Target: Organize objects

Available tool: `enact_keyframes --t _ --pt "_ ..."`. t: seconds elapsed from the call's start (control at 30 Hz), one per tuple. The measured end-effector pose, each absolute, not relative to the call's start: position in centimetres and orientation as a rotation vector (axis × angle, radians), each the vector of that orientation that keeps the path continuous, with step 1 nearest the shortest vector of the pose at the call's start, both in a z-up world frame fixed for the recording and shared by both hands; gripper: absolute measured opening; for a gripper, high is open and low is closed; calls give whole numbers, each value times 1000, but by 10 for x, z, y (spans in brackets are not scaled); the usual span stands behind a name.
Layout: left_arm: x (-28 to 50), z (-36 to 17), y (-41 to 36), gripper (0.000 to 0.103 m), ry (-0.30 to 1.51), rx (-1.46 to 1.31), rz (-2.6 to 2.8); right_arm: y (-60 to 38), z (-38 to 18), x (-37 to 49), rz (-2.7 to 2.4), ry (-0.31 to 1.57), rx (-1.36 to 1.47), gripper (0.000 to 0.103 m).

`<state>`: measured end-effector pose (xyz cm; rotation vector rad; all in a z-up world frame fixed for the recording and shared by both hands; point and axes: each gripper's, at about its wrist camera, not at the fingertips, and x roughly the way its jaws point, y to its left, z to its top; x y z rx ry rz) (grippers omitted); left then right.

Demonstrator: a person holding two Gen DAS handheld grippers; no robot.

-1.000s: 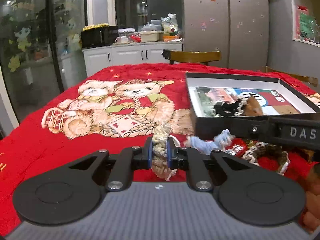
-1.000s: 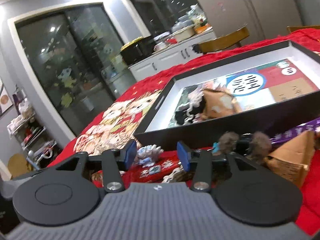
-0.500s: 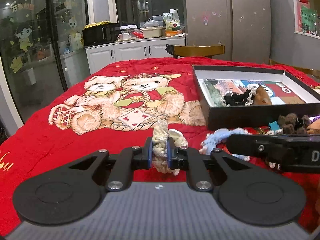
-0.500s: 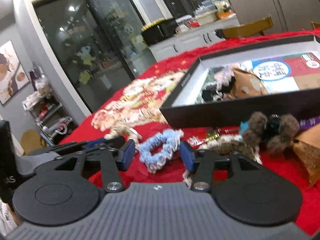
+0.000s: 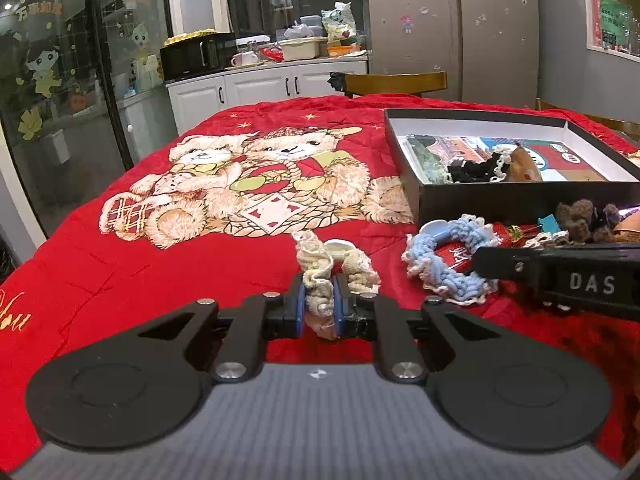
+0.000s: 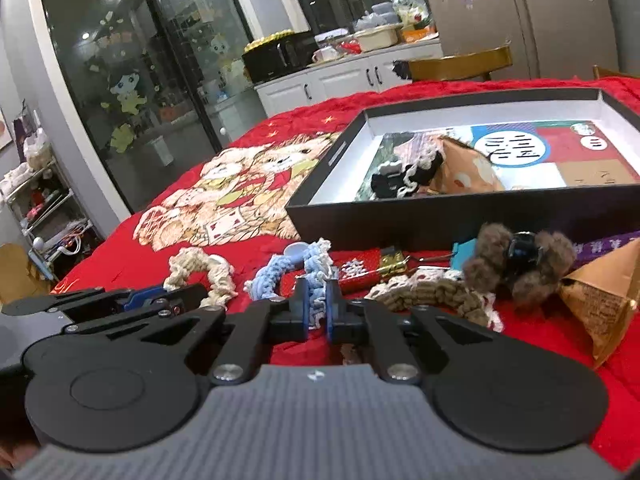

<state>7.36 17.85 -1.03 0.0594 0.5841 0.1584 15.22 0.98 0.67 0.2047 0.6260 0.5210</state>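
Observation:
My left gripper [image 5: 319, 300] is shut on a cream crocheted scrunchie [image 5: 320, 264] that lies on the red bear-print blanket [image 5: 120, 272]. To its right lies a light blue crocheted scrunchie [image 5: 444, 256], and my right gripper [image 6: 316, 300] has just shut on its near edge [image 6: 316, 276]. In the right wrist view the left gripper [image 6: 148, 298] reaches in from the left, beside the cream scrunchie [image 6: 200, 270]. A black shallow box [image 6: 460, 216] stands behind, holding a black scrunchie [image 6: 404, 178] and a brown paper pyramid [image 6: 464, 172].
In front of the box lie a red packet [image 6: 356, 270], a beige scrunchie [image 6: 432, 292], a brown fuzzy scrunchie [image 6: 520, 260] and a brown paper pyramid [image 6: 604, 292]. A wooden chair [image 5: 394, 82], white cabinets [image 5: 256, 88] and a refrigerator [image 5: 452, 28] stand beyond the table.
My right gripper went from open to shut, closing on the blue scrunchie. The left gripper kept its hold on the cream scrunchie and drew back a little from the box.

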Motion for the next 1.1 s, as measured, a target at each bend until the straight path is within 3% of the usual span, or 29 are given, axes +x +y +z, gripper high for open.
enact_keyframes --t 0.4,0.83,1.1 --pt "66 9 166 16 557 95 206 -2 39 139 542 501 236 8" --pt "65 111 135 15 273 29 163 -45 138 154 524 272 342 8" --pt "127 143 131 15 267 -192 -4 -73 150 196 496 231 441 8"
